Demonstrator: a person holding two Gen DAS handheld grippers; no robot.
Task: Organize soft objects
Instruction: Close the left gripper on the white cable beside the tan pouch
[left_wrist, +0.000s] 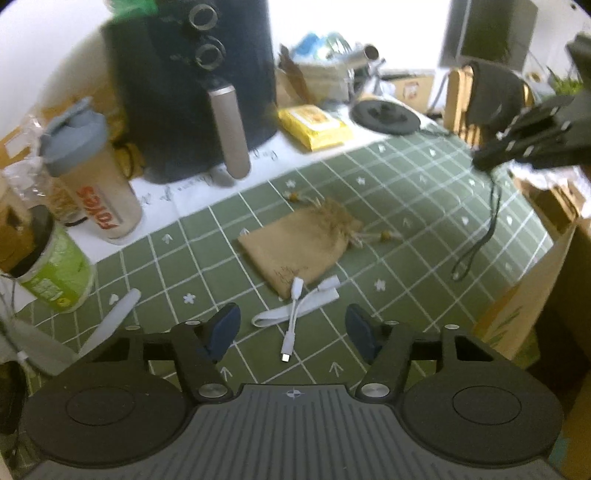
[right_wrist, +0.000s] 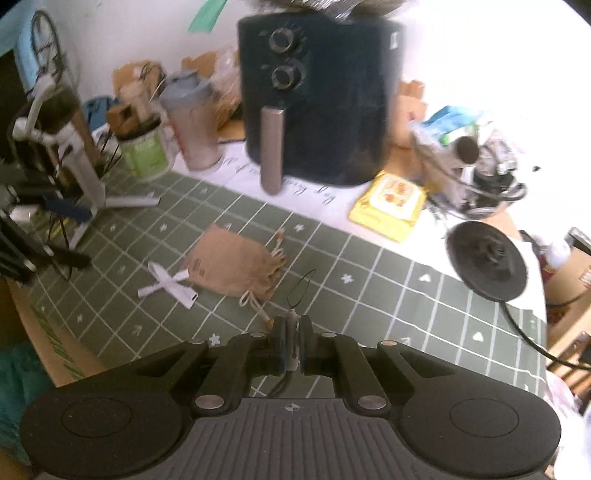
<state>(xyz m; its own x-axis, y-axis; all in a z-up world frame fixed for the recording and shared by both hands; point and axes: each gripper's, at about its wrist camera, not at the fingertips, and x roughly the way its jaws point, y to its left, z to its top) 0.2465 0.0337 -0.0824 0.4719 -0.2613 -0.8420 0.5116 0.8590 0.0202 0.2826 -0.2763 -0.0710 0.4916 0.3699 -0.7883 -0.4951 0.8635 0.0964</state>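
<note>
A tan burlap drawstring pouch (left_wrist: 299, 240) (right_wrist: 232, 266) lies flat on the green checked tablecloth (left_wrist: 406, 206). Just in front of it lie a short white adapter cable (left_wrist: 291, 325) (right_wrist: 173, 288) and a white strap (left_wrist: 299, 312), crossed. My left gripper (left_wrist: 291, 330) hangs over them, open, the cable's plug below the gap between its blue pads and not touched. My right gripper (right_wrist: 291, 332) is shut on a thin black cord with a grey end piece (right_wrist: 291, 321). From the left wrist view it is raised at the upper right (left_wrist: 517, 146), and the cord (left_wrist: 487, 229) dangles down to the cloth.
A black air fryer (left_wrist: 192, 85) (right_wrist: 317, 99) stands at the back, with a grey-lidded shaker bottle (left_wrist: 92, 173) and a green can (left_wrist: 55, 269) beside it. A yellow wipes pack (left_wrist: 314, 127) and a round black base (right_wrist: 487, 262) lie to the right. A cardboard box (left_wrist: 517, 306) sits off the table's right edge.
</note>
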